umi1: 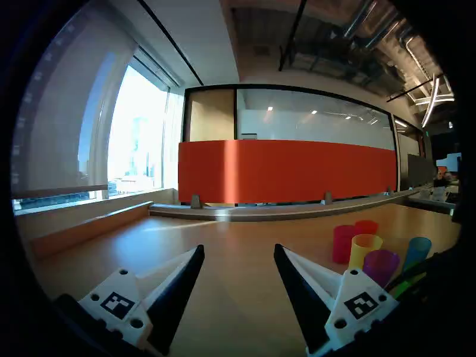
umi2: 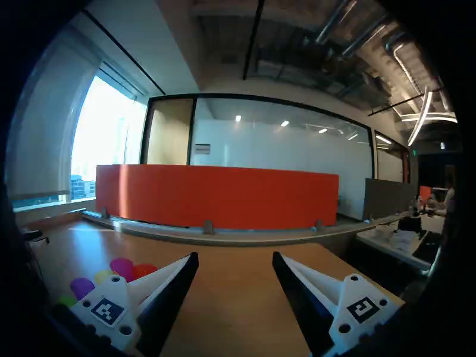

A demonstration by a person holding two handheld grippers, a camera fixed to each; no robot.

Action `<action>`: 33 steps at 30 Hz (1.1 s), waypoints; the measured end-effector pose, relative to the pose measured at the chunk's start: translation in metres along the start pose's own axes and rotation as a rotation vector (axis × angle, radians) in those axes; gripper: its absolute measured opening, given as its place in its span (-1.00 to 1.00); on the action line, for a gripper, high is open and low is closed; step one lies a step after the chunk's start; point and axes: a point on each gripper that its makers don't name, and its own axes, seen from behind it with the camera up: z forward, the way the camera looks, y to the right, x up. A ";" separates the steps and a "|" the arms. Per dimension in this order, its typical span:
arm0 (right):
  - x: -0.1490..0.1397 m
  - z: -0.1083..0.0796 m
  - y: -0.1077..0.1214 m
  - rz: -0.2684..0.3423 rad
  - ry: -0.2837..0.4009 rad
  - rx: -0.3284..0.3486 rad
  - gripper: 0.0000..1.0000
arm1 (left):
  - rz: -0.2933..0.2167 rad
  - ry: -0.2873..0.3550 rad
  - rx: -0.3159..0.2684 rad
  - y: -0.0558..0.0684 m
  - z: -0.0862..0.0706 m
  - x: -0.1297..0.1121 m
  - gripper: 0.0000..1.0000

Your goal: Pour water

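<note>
Left claw (umi1: 238, 247) and right claw (umi2: 235, 254) hanging apart over bench (umi1: 238, 309), coloured cups (umi1: 364, 249) clustering lower right in left gripper view

The bench (umi1: 256, 223) is smooth wood-look laminate with a soft sheen that catches the window light. The cups (umi1: 364, 247) are translucent coloured plastic, glossy. The left gripper (umi1: 238, 250) and right gripper (umi2: 235, 256) are matt white plastic with dull black inner faces. The orange screen (umi1: 285, 171) looks matt. The wall (umi1: 309, 119) behind it is glossy glass. Ceiling pipes (umi2: 333, 27) are bare metal.
</note>
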 end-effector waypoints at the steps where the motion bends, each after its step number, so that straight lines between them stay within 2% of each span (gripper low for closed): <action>1: 0.000 0.000 0.000 -0.001 0.000 0.000 0.92 | 0.000 -0.001 0.000 0.000 0.000 0.000 0.73; 33: 0.003 -0.002 -0.005 -0.006 0.004 0.007 0.93 | 0.002 -0.003 -0.019 0.005 0.001 0.000 0.73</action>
